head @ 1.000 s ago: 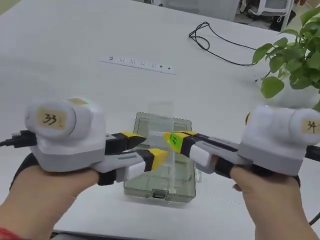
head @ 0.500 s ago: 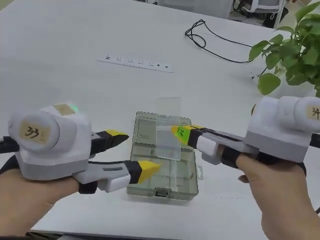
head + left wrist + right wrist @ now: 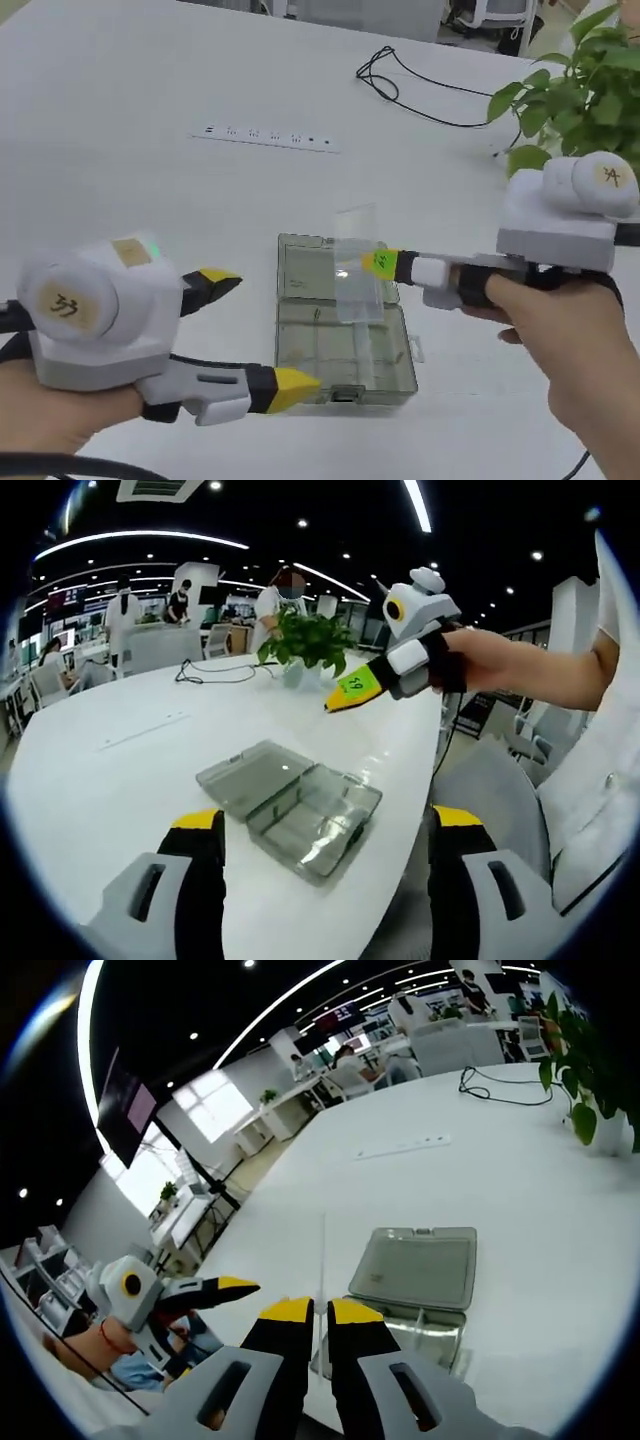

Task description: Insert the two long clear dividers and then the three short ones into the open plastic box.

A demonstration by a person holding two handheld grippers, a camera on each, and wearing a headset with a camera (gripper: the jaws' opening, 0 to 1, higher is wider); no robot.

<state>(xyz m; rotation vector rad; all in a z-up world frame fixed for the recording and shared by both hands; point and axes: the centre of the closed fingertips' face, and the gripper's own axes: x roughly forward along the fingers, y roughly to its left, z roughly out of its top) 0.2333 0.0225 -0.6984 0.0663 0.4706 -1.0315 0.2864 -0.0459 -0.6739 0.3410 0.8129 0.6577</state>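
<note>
Right gripper [image 3: 377, 264] jaws pinch a clear divider [image 3: 356, 293] over the open box [image 3: 305, 275]; left gripper [image 3: 262, 329] jaws spread.

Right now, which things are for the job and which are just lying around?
For the job: open plastic box, clear divider pinched in the right tool, open left tool.
Lying about: power strip, black cable, potted plant.

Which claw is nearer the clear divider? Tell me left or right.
Right. The right claw is shut on the clear divider; the left claw is open, apart from it on the left.
</note>
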